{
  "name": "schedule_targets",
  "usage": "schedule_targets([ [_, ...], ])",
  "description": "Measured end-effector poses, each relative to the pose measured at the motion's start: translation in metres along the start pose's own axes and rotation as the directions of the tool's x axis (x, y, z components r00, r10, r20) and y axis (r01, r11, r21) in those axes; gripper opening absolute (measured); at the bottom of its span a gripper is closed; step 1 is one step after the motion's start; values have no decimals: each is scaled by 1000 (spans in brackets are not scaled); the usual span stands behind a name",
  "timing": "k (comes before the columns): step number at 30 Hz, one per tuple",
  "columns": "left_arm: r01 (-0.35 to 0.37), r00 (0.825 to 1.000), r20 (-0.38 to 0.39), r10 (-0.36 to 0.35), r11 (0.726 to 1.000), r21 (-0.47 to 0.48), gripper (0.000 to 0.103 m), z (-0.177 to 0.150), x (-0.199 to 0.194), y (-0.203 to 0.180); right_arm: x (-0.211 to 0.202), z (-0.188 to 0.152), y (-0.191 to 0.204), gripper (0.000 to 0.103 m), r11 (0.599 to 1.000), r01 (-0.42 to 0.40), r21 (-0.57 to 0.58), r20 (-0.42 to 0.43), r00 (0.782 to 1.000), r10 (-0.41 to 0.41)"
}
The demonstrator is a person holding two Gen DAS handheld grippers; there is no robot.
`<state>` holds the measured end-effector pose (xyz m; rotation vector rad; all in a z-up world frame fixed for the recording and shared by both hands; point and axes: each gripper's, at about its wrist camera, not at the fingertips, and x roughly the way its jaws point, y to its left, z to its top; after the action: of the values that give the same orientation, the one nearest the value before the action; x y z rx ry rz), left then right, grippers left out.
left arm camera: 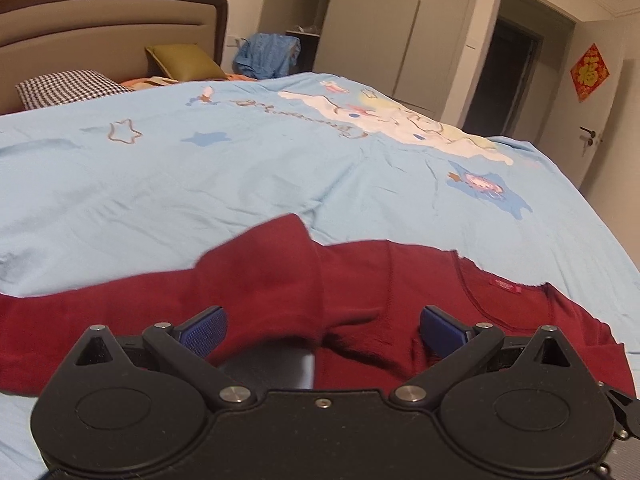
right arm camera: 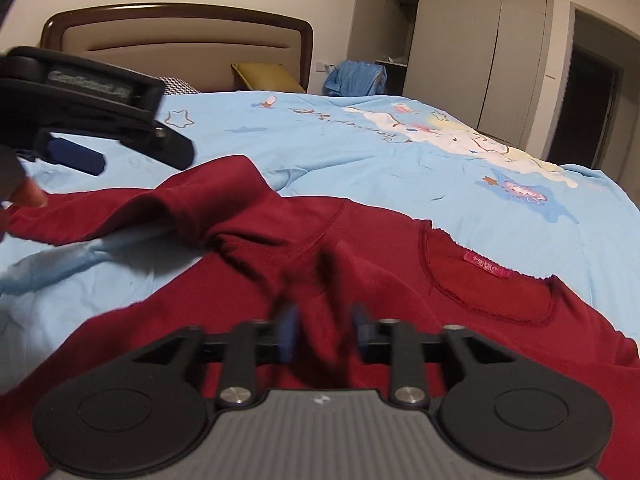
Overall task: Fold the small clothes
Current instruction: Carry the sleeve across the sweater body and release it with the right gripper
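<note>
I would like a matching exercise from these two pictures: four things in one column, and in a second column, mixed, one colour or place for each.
Things:
1. long-sleeved knitted shirt
2. square cushion
3. cartoon-printed bed sheet
4. crumpled garment beside the wardrobe

Descriptions:
A. olive green, leaning on the headboard
B. dark red, spread on the bed nearest the cameras
C. blue, heaped beyond the far side of the bed
D. pale blue, covering the mattress

Pairs: 1-B, 2-A, 3-D, 4-C
</note>
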<state>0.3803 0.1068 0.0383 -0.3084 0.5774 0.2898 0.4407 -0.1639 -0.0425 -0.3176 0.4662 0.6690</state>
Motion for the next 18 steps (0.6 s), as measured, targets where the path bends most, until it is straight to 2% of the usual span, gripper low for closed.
schedule_targets([
  [3, 43, 999, -20, -42, 999, 24, 102, -8, 14, -16, -19, -6, -14, 68, 998, -28, 51, 13, 1000, 27],
  [5, 66, 997, -35, -64, 997, 47, 102, -14, 24, -28, -36, -14, -29, 83, 994, -31, 108, 19, 999, 29],
  [7, 79, 996, -52, -75, 994, 78, 102, -23, 36, -40, -53, -25, -48, 89, 983, -21, 181, 32, 999, 16],
  [9, 67, 996, -69, -59, 991, 115, 102, -33, 48, -51, -70, -36, -69, 92, 969, 16, 246, 36, 999, -25],
  [12, 21, 997, -80, -7, 985, 174, 102, -46, 60, -62, -89, -53, -104, 95, 941, 116, 318, 18, 992, -128],
  [15, -11, 995, -99, 34, 974, 227, 102, -58, 69, -66, -97, -65, -146, 95, 891, 214, 400, -27, 975, -222],
  [18, -27, 994, -94, 53, 967, 254, 102, -68, 73, -64, -99, -74, -190, 94, 835, 246, 492, -43, 965, -259],
])
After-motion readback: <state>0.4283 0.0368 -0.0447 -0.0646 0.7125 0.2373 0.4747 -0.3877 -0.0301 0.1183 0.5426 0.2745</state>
